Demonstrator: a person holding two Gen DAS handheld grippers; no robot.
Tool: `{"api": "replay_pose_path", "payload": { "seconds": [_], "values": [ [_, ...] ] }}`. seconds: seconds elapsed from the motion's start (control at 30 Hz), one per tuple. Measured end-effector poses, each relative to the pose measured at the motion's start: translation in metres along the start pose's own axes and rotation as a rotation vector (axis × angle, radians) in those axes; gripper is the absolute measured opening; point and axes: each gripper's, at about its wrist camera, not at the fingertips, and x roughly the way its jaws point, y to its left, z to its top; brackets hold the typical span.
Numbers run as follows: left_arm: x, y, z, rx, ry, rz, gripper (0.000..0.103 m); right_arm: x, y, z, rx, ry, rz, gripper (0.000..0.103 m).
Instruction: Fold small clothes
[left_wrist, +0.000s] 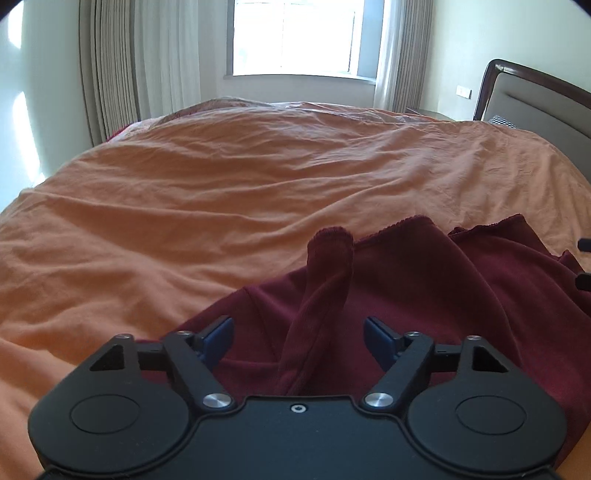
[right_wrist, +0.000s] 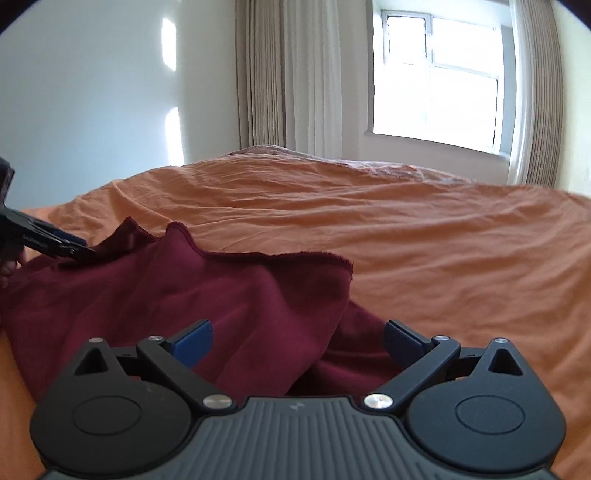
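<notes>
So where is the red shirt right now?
The dark red shirt lies crumpled on the orange bedspread, at the near edge of the bed, bunched up right in front of both open claws, left and right.

Matt maroon knit garment (left_wrist: 424, 295) – wrinkled orange cotton bedsheet (left_wrist: 221, 184).

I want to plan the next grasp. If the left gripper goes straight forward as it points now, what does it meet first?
Most likely the raised ridge of the maroon garment, standing between the open fingers of the left gripper. Depth is unclear, but it looks close.
</notes>
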Motion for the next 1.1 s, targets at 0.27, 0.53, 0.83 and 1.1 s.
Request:
{"api": "replay_pose_path", "payload": {
  "seconds": [0.27, 0.53, 0.83, 1.1],
  "values": [
    [0.002, 0.006, -0.004, -0.102, 0.01, 0.087, 0.005, 0.013, -0.033, -0.003, 0.308, -0.007, 0.118, 0.085],
    [0.003, 0.024, -0.006, -0.233, 0.013, 0.103, 0.006, 0.049, -0.046, 0.013, 0.339, 0.019, 0.028, 0.047],
    [0.001, 0.021, -0.01, -0.221, 0.004, 0.111, 0.007, 0.056, -0.042, 0.028, 0.264, -0.063, -0.164, 0.005],
    [0.003, 0.027, -0.012, -0.257, 0.007, 0.093, 0.008, 0.06, -0.05, 0.015, 0.285, 0.0, -0.15, 0.015]
  ]
}}
